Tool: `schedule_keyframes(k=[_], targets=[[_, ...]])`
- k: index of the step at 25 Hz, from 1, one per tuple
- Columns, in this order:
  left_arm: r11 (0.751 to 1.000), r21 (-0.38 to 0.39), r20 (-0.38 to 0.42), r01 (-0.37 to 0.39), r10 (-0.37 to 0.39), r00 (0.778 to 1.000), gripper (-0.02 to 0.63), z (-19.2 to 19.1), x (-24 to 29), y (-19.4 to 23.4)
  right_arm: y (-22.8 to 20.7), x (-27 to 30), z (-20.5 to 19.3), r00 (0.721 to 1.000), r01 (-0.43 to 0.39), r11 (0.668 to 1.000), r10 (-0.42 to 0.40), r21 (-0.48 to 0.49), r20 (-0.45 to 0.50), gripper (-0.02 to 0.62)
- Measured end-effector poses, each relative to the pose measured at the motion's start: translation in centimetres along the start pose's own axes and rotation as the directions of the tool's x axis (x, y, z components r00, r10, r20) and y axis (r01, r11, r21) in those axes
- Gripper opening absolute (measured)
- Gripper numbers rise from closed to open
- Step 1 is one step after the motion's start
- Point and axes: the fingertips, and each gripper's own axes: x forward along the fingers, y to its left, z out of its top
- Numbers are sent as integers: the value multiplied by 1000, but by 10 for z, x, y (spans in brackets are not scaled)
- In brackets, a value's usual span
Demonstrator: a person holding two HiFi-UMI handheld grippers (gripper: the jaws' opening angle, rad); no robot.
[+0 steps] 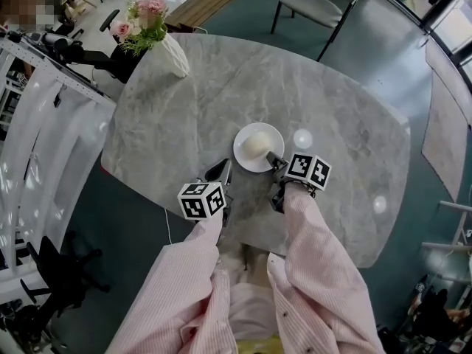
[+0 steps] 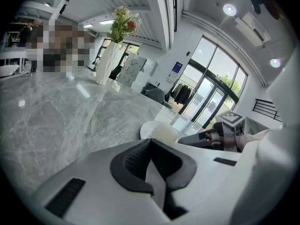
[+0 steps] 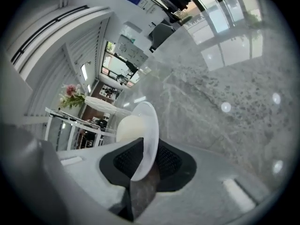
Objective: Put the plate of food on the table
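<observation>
- White plate [image 1: 240, 150] is sitting flat on the grey marble table [image 1: 332, 94], a bit nearer the person's edge than the middle. It's carrying one pale round lump of food [image 1: 257, 145]; I can't tell what it is.

- How's the room around it looking?

- Loads. Bare marble is running out on every side, and the near table edge is lying back under the person's pink sleeves [image 1: 317, 271]. A white vase [image 1: 174, 56] holding pink flowers [image 1: 146, 12] is standing by the far left edge, well apart. A chair [image 1: 313, 6] is waiting past the far edge.

- And the claws?

- The right gripper [image 1: 273, 158] is reaching in from the plate's near right. Its jaws are spread with the rim standing between them, and the pads [image 3: 169, 161] aren't squeezing it as far as I'm seeing. Its tips are covering that bit of rim in the head view. The left gripper [image 1: 223, 170] is pointing down just beside the plate's near left, tips pressed together, pinching nothing. In its own view the plate is peeking out half hidden behind its body.
</observation>
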Motion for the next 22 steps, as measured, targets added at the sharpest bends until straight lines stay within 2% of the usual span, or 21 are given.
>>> schedule_keyframes(k=[4,13,19,22], targets=[[1000,0,-4,2,-2,1000,-5,-1,0,0,0,-1,-2,997,73,990,-75,-119,-13,77],[1000,1,-4,2,-2,1000,-5,-1,-4,-1,-3,-6,-3,986,164,962,-168,-219,2,124],[1000,6,-4,5,-5,1000,-5,0,-6,-3,-8,-12,-4,975,218,946,-222,-242,9,126],[1000,14,-4,11,-11,1000,-5,0,-8,-5,-11,-14,-6,975,214,950,-220,-228,-2,126]])
